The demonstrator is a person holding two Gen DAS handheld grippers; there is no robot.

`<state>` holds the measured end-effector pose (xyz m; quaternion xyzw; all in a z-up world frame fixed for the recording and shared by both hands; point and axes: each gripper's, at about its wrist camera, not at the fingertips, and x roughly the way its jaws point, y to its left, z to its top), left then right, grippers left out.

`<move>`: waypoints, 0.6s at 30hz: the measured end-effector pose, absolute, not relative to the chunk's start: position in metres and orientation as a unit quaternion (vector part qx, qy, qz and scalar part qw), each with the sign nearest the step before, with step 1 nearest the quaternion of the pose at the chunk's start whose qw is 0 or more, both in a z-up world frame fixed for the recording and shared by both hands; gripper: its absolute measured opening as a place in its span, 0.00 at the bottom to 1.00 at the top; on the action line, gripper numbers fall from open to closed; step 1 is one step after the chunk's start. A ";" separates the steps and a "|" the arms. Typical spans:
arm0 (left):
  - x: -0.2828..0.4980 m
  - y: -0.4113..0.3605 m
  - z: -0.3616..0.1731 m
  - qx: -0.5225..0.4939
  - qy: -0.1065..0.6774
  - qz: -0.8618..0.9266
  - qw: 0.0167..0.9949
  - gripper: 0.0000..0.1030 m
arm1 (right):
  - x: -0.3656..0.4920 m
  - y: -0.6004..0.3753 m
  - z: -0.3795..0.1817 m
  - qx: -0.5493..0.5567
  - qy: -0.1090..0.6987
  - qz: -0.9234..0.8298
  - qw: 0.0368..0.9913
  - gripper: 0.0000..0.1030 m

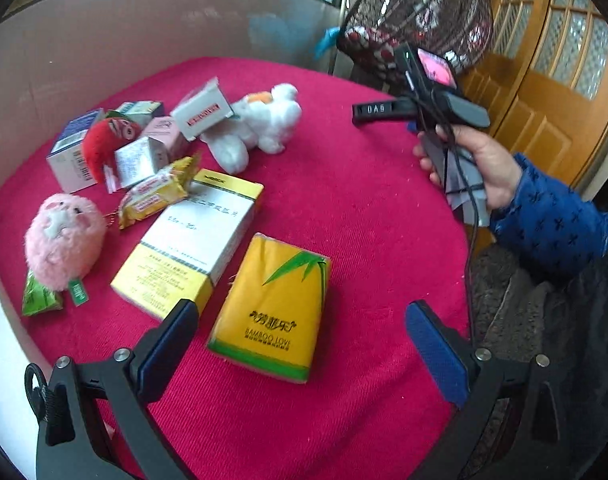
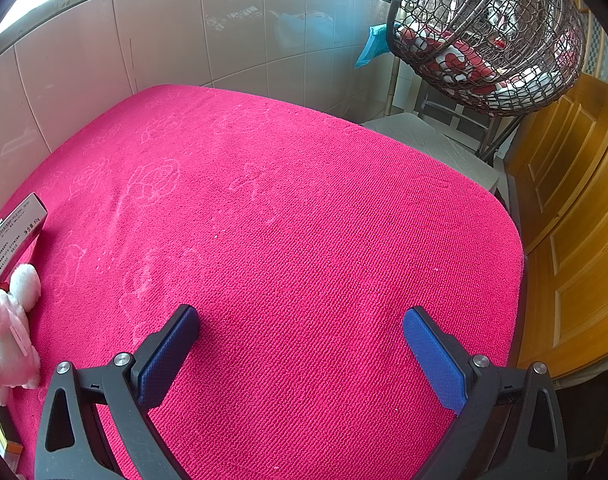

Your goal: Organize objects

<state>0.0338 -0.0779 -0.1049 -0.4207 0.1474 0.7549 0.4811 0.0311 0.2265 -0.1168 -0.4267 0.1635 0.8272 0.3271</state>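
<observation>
Left gripper [image 1: 300,340] and right gripper [image 2: 300,344]: jaws wide, empty. On red cloth [image 1: 364,208]: one tissue pack [image 1: 270,308], three plush toys, several cartons; none in containers

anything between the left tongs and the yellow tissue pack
Nothing: in the left wrist view only bare red cloth separates the open left tongs from the yellow tissue pack, which lies just ahead, nearer the left finger.

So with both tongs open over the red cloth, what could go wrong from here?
1. The left tongs hover open above the yellow tissue pack, which lies close beside the yellow-and-white box; closing could nudge or catch that box too.
2. The small boxes and plush toys lie piled together, so pulling one may drag its neighbours.
</observation>
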 end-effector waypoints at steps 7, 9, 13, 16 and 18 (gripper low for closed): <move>0.035 -0.051 -0.122 -0.447 0.201 0.730 0.476 0.94 | 0.031 0.226 -0.117 -0.427 0.163 0.827 0.327 1.00; 0.035 -0.048 -0.124 -0.449 0.209 0.732 0.468 0.86 | 0.031 0.227 -0.117 -0.427 0.163 0.827 0.327 1.00; 0.030 -0.056 -0.121 -0.447 0.193 0.744 0.457 0.77 | 0.034 0.222 -0.115 -0.418 0.157 0.835 0.322 1.00; 0.031 -0.064 -0.121 -0.446 0.185 0.754 0.446 0.77 | 0.036 0.203 -0.101 -0.381 0.201 0.884 0.183 1.00; 0.033 -0.066 -0.121 -0.440 0.186 0.759 0.443 0.77 | 0.035 0.180 -0.083 -0.344 0.218 0.911 0.061 1.00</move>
